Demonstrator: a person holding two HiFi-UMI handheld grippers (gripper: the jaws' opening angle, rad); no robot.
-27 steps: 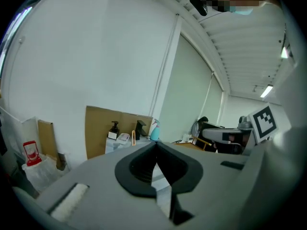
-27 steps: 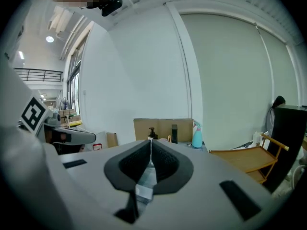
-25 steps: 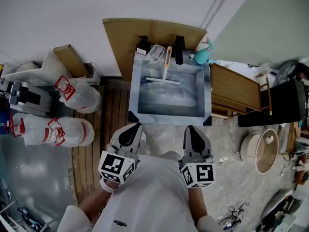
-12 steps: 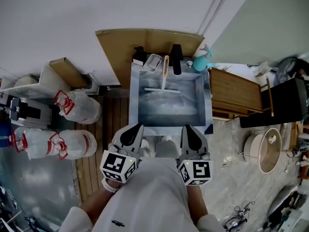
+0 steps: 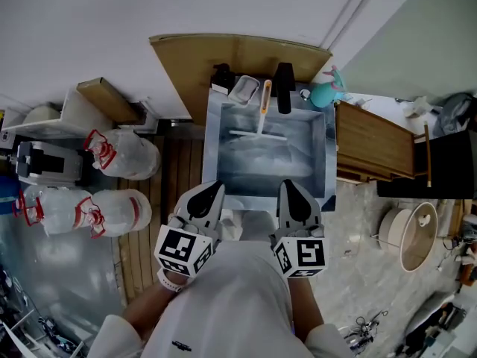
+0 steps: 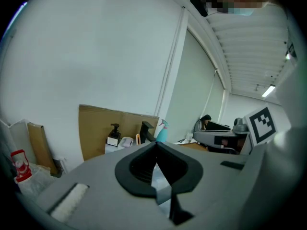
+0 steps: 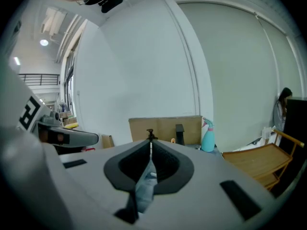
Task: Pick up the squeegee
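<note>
Both tongs nearer the sink [image 5: 329,162] than a second ago, left tongs [image 5: 212,191] closed on nothing, right tongs [image 5: 289,189] likewise, squeegee [image 5: 260,122] lying in the sink's far end, apart from both.

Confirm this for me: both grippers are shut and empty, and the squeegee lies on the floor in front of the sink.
The place is wrong. The head view shows the squeegee inside the sink, blade across the basin and handle toward the back rim, not on the floor. The left gripper and right gripper are indeed shut and empty.
</note>
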